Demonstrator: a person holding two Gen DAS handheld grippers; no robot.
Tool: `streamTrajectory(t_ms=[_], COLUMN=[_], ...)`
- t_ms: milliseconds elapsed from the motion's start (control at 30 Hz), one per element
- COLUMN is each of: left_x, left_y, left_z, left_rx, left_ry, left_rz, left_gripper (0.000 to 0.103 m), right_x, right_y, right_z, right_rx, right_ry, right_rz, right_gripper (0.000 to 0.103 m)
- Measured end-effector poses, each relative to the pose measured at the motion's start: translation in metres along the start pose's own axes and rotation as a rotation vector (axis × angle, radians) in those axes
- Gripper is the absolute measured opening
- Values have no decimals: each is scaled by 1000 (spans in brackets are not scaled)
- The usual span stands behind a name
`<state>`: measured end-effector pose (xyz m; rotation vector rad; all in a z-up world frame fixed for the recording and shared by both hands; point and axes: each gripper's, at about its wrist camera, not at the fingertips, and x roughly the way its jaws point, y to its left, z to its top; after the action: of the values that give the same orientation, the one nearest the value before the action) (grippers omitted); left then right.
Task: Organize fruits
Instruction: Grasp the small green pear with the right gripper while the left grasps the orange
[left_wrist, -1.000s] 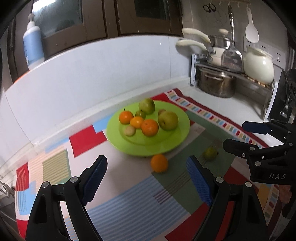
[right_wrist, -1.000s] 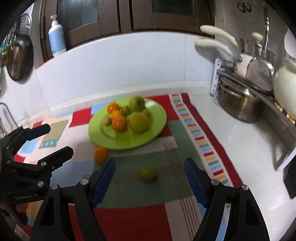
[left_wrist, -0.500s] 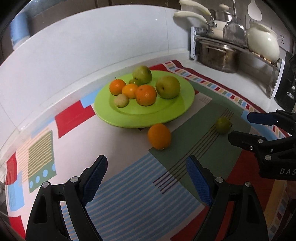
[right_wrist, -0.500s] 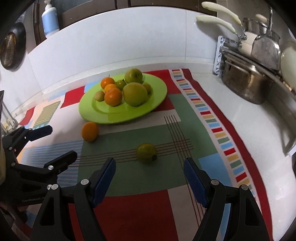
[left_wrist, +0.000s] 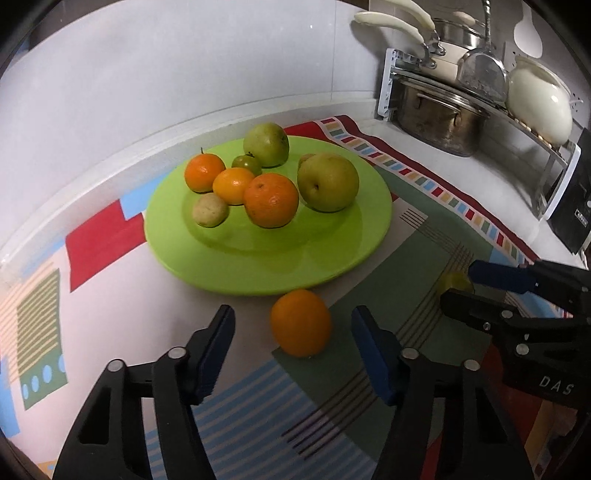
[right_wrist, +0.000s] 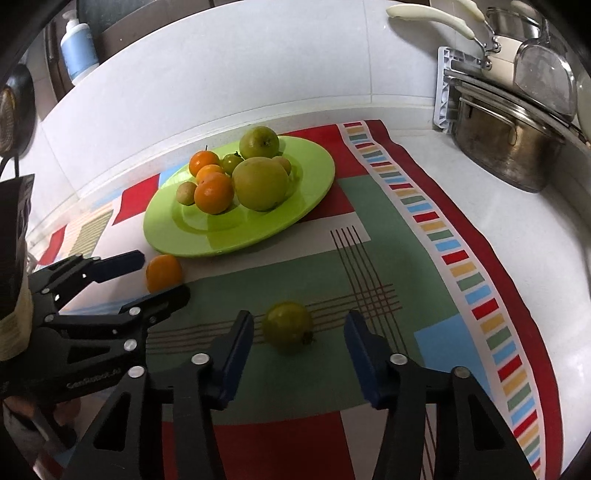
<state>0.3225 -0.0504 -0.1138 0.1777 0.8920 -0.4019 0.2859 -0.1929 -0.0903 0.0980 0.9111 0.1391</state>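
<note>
orange (left_wrist: 300, 322) between open left fingers (left_wrist: 373, 354)

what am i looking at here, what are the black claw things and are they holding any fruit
The black claws are two hand-held grippers; a person holds one in each hand, with no robot arm. Each carries a wide-angle camera looking forward along its fingers, so one picture is from the left gripper and the other from the right gripper. On the patterned mat sits a green plate with oranges and green fruit. Two fruits lie loose on the mat: an orange in front of the left gripper and a small green fruit in front of the right. Both grippers are open and hold nothing.
</note>
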Motion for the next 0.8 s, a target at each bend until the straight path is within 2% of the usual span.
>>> streamTrajectory(t_ms=[133, 233, 500, 800], left_x=[4, 5, 0, -29], left_y=[-3, -4, -4, -4], left_z=[1, 1, 1, -10], left_rx=[6, 9, 12, -22], left_ry=[15, 21, 18, -3], left_rz=[-19, -26, -31, -26], left_gripper=[41, 33, 32, 32], right_x=[4, 6, 2, -18], right_y=[-1, -3, -3, 2], right_z=[0, -1, -1, -3], right_rx=[-2, 7, 6, -4], right_ry=[13, 23, 15, -19], right_rz=[14, 26, 22, 47], right_gripper=[39, 32, 30, 31])
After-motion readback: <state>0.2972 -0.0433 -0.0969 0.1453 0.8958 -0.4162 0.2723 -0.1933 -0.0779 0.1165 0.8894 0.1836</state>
